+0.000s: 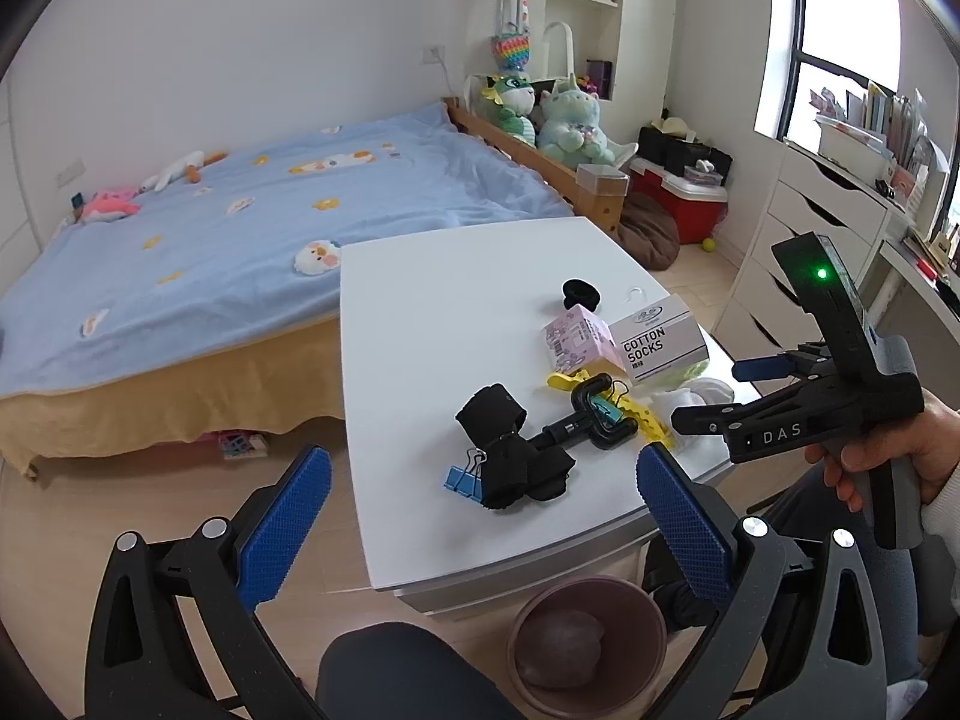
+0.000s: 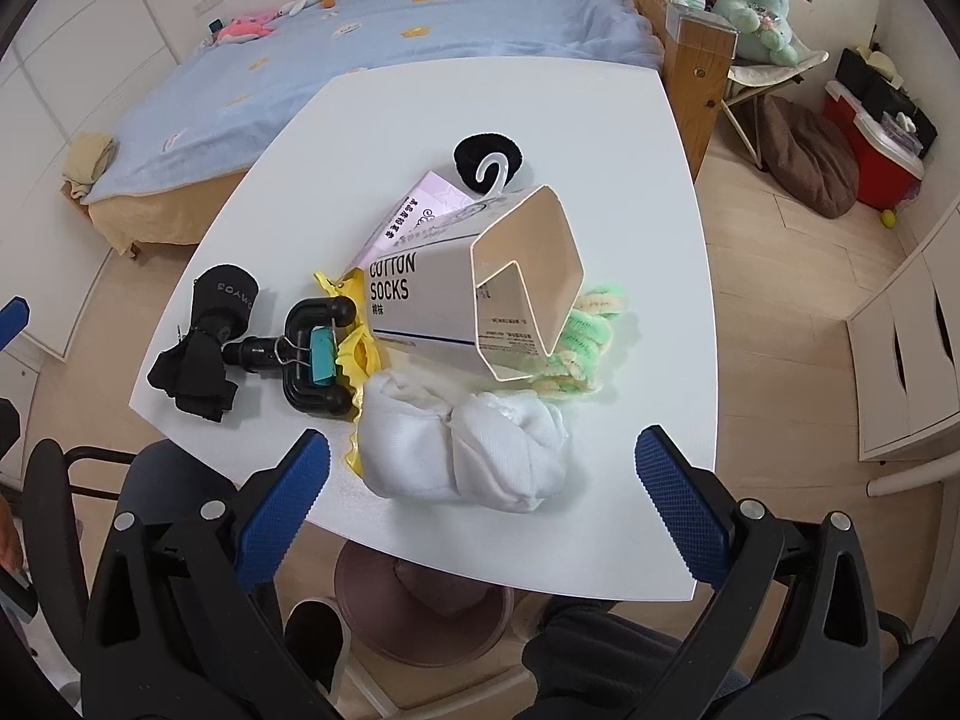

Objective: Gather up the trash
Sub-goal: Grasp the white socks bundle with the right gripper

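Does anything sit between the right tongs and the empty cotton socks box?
Yes. The rolled white socks lie on the white table directly between the open right tongs and the grey cardboard cotton socks box.

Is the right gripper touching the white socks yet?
Apart. In the right wrist view the open right gripper hangs clear of the white socks, both blue pads off to either side with table showing between.

Two cardboard boxes: one white sock box (image 2: 456, 294), one pink box (image 1: 579, 337). Two binder clips: one blue (image 1: 465, 477), one teal (image 2: 322, 363).
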Tool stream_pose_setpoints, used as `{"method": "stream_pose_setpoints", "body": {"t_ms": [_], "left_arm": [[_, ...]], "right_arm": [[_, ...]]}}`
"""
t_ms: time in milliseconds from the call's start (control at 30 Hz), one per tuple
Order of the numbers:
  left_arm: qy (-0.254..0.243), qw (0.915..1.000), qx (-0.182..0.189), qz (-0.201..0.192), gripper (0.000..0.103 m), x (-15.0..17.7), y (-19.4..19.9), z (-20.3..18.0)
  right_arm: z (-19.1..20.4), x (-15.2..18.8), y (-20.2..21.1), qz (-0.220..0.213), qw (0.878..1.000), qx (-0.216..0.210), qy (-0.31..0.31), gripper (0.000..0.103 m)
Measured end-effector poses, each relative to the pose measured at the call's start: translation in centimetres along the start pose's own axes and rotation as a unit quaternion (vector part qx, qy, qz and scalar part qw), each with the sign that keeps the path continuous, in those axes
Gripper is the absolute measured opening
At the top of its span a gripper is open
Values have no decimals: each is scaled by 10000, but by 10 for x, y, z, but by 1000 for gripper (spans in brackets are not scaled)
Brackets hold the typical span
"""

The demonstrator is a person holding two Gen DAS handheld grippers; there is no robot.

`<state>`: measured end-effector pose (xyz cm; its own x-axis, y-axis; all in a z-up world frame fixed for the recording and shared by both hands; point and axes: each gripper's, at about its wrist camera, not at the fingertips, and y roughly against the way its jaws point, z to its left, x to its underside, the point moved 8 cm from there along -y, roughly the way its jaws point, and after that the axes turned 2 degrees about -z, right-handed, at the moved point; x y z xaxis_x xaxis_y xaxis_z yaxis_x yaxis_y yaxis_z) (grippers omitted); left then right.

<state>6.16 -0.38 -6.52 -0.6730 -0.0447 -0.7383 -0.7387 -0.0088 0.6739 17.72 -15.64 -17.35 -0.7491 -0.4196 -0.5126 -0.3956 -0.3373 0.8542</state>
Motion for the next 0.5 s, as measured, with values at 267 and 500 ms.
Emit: {"method": "stream_pose_setpoints", "body": {"t_ms": [267, 500], "left_arm": [[58, 10000, 6, 33, 98, 1, -1, 4], [66, 10000, 0, 36, 98, 1, -1, 4]], "right_arm": [[1, 1, -4, 78, 9999, -74, 34, 67], [-2, 2, 1, -48, 9999, -98, -41, 48]]}}
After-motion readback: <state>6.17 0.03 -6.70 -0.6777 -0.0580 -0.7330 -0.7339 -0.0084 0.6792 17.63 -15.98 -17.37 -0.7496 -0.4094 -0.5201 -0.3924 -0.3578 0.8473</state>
